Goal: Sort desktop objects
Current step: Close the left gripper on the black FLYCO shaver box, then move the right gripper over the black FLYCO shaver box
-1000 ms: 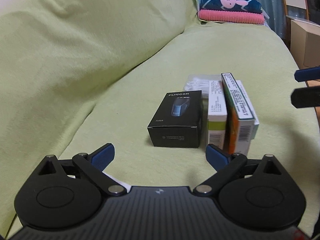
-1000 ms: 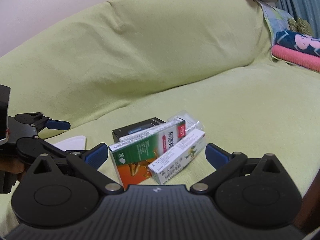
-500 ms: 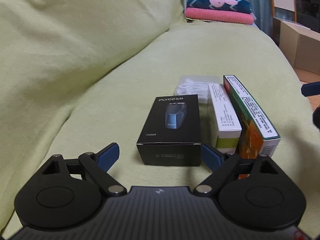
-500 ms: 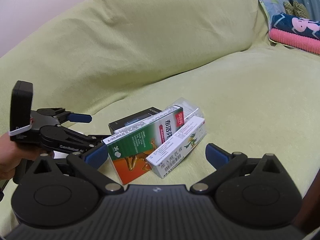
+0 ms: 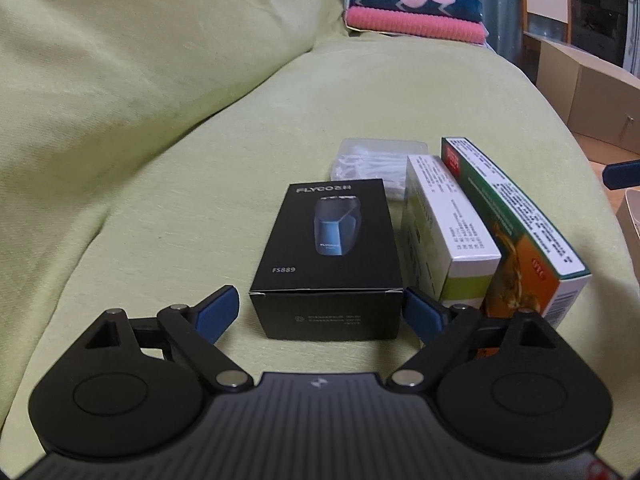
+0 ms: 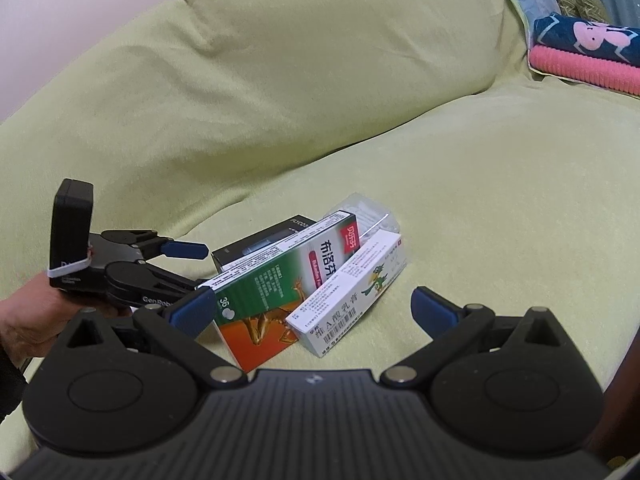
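Green sofa point(image 5: 168, 128): matte black shaver box point(image 5: 326, 260), lying flat.

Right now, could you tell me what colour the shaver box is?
Black shaver box, with a blue-grey shaver pictured; left wrist view.

Black gripper point(image 5: 322, 312), blue pads point(image 5: 216, 314)

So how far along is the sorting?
Nothing looks sorted: the black box, white box, green box and clear packet sit bunched on the sofa. The left hand-held gripper is open at the black box, gripping nothing. The right hand-held gripper is open. All four remain.
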### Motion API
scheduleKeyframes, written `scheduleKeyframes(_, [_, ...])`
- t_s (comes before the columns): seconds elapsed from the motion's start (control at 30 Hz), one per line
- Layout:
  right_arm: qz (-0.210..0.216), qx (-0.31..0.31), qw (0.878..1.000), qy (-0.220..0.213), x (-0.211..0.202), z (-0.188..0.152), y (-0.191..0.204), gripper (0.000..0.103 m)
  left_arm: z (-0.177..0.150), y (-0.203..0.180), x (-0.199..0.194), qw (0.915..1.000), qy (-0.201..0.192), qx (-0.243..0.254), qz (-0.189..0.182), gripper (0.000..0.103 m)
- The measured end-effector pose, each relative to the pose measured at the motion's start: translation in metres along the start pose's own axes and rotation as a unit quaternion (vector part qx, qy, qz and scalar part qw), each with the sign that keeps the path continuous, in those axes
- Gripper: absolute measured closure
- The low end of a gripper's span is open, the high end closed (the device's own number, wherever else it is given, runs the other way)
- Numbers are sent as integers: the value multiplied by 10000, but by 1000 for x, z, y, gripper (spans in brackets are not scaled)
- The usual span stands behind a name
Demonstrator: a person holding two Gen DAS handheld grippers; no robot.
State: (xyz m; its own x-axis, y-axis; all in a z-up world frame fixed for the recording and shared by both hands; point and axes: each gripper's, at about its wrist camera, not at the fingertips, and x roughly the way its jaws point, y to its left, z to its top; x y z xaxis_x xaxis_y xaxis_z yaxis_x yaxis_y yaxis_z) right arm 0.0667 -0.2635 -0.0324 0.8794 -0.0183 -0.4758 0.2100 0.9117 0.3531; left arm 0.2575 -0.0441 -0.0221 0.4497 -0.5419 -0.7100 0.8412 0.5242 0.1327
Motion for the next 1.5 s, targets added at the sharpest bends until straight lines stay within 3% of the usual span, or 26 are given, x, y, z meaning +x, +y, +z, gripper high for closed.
scheduleKeyframes(0.1, [5,35,10000,34,1,0,-1,0,-2,0,2,10000,-1,11,-84,21])
scheduleKeyframes(0.5, [-21,50,10000,20,0,0,-1,0,-12,-4,-22,9995,2,-298,140,22])
scheduleKeyframes(0.8, [-52,9,10000,-7,0,-2,4,0,-33,-23,-67,9931,117,-1035,535,22])
scheduleKeyframes(1.17, [-113,-13,9999,-79,-1,-4,6,0,-58,-78,-114,9860,-1,-1433,851,23])
scheduleKeyframes(1.33, [-30,47,9999,-93,-1,-3,6,0,-73,-112,-125,9850,113,-1337,1082,23])
scheduleKeyframes(1.5, [203,232,9995,-33,-1,-3,2,0,-78,-137,-136,9838,51,-1577,852,28])
